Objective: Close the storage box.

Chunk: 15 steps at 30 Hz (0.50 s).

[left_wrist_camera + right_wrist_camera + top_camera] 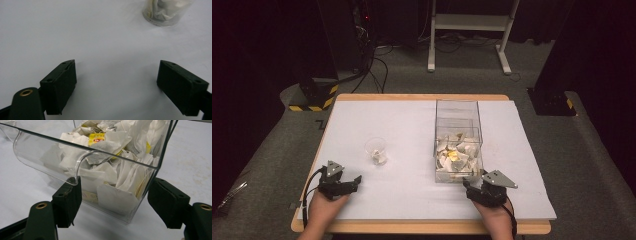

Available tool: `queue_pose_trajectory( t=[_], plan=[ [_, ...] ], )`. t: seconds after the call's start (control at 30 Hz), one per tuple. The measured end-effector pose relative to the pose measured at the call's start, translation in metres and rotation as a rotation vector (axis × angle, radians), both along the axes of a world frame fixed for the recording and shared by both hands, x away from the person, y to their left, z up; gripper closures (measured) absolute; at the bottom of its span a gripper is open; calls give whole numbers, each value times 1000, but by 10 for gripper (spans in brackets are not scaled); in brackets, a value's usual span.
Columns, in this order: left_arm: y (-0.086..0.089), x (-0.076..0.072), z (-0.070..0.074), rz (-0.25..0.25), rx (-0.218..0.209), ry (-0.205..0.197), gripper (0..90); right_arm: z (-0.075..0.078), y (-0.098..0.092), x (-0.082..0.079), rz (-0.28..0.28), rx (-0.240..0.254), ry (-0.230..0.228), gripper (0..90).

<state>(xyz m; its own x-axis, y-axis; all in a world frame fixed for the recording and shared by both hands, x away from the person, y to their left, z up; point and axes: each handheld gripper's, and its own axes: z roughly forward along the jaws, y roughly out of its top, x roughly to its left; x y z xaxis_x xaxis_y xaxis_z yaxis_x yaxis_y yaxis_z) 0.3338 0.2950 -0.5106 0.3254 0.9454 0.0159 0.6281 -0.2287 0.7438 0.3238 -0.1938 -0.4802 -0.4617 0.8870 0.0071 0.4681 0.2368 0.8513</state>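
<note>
A dark room with grey carpet surrounds the bench, whose top is covered in white. In the high view, one clear box stands right of centre, its near half heaped with tea bags, too many to count. One small clear cup stands left of centre, well apart from the box, with what looks like one bag inside. The left gripper rests near the bench's near-left edge, just short of the cup; the right gripper sits at the box's near end.

In the left gripper view, the left gripper has its jaws wide apart over bare white surface, nothing between them; the cup stands farther off, to the right.

In the right gripper view, the right gripper straddles the box's near corner, jaws apart. One pad seems to touch the curved lip, the other stands just clear of the wall, so no grip is made. The tea bags lie piled behind the wall, one with a yellow tag.

The step in hand looks like fetching a bag for the cup. Next, the right gripper would likely need to rise over the lip and close on a single bag, since several could come up together.
</note>
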Motion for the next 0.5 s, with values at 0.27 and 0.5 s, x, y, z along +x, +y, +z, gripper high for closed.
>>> queue_pose_trajectory(
  t=[0.27, 0.5],
  plan=[
    [0, 0, 0, -2, 2, -1, 165, 2, 4, 9, -34, 16, -9, 288],
    [0, 0, 0, -2, 4, -3, 167, 2, 11, 21, -69, -1, -29, 232]
  ],
)
